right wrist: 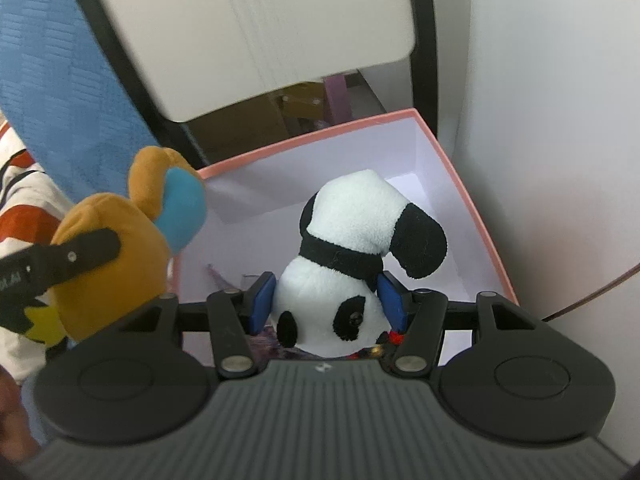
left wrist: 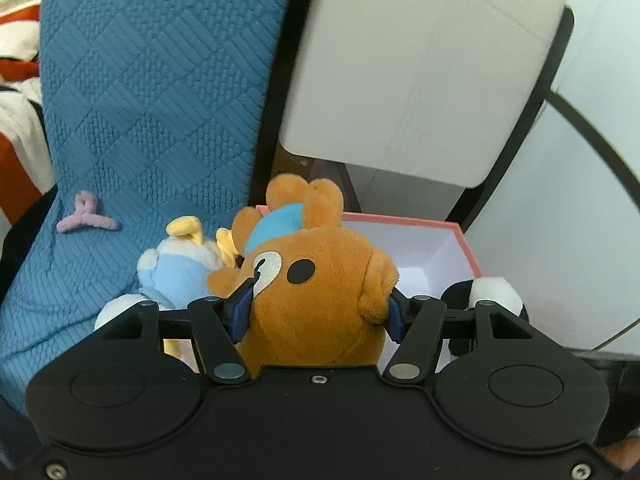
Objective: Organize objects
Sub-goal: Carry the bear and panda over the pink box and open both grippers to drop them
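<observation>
My left gripper (left wrist: 318, 312) is shut on a brown plush bear (left wrist: 320, 280) with a blue patch, held head-first at the left edge of a pink box (left wrist: 468, 248) with a white inside. The bear also shows at the left of the right wrist view (right wrist: 116, 264). My right gripper (right wrist: 326, 304) is shut on a black and white panda plush (right wrist: 344, 256), held upside down over the open box (right wrist: 472, 216). The panda's edge shows in the left wrist view (left wrist: 492, 292). A light blue and white duck plush (left wrist: 176, 272) lies on the blue cover beside the bear.
A blue quilted cover (left wrist: 152, 100) lies to the left with a small pink knitted piece (left wrist: 86, 216) on it. A beige chair back (left wrist: 420, 72) with a black frame stands behind the box. A white wall (right wrist: 552, 120) is on the right. Orange and white fabric (left wrist: 16, 60) is far left.
</observation>
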Tool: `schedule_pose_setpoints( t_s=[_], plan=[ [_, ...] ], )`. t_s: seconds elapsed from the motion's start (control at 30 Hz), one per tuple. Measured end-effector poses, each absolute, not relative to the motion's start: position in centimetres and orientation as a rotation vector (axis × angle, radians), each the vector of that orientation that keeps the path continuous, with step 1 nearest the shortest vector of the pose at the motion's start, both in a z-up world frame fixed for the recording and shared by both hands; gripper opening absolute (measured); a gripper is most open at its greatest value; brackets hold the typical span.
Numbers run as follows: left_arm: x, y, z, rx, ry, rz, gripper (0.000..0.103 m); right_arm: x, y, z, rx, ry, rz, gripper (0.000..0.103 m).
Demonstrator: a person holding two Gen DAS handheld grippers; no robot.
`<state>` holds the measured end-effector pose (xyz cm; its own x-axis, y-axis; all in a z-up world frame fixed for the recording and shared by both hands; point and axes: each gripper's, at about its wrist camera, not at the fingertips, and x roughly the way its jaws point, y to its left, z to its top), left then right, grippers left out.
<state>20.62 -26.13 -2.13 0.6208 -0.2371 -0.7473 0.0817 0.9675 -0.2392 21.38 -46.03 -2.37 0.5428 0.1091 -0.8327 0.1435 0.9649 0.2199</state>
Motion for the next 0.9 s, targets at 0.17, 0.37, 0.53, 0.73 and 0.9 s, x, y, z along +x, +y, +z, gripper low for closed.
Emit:
schedule_pose_setpoints(
  t_s=[0.17,0.37,0.53,0.73,0.9],
  plan=[
    [20.7,-27.8,-2.8,-0.137,0.874,-0.177,0.06,22.1,-47.7,-4.7,0.294,1.028,-0.029,0.059],
    [20.8,-28.4,-2.4,-0.146,0.86,-0.191,0.06,22.7,-48.8,-5.9,0.299,1.038,-0.04,0.059],
    [21.0,-29.0,-3.0,-0.182,0.872,-0.238,0.065,22.9,-49.4,-5.8,0.296,1.035,-0.039,0.06],
    [20.4,-29.6,-2.7,-0.157,0.867,-0.266,0.083,22.2,-49.8,-4.5,0.313,1.028,-0.009,0.076],
    [19.3,-28.7,-0.9,-0.169,0.84,-0.271,0.084,20.7,-49.2,-2.1,0.307,0.985,-0.012,0.076]
  ],
)
